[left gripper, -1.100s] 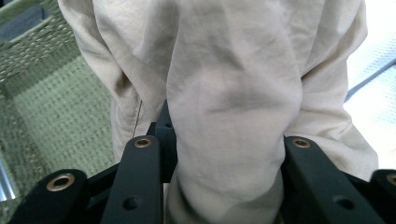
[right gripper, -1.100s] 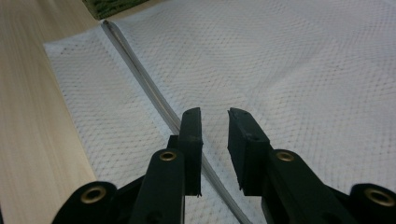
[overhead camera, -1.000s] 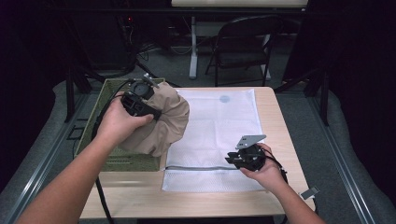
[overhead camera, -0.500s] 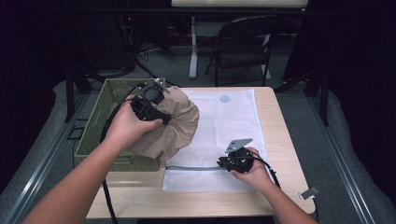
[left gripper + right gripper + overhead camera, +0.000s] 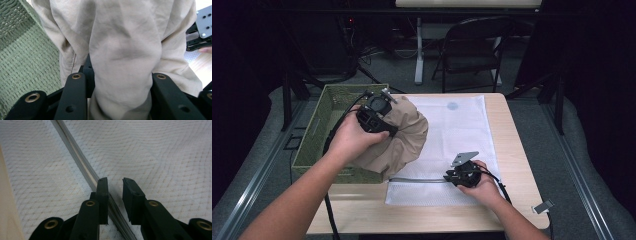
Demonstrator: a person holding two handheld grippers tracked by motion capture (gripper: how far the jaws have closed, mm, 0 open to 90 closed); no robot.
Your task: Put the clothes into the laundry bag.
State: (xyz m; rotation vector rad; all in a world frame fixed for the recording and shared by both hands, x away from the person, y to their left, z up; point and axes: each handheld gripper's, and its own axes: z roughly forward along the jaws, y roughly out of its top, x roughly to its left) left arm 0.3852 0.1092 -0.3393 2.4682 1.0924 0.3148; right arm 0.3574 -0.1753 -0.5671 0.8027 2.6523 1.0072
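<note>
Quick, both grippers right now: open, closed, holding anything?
Left gripper: shut on the beige garment, held over the green basket.
Right gripper: open, jaws just opening, astride the zipper of the white mesh bag.

Matt beige cloth garment (image 5: 404, 135), white mesh bag (image 5: 462, 125), woven green basket (image 5: 319, 135).
</note>
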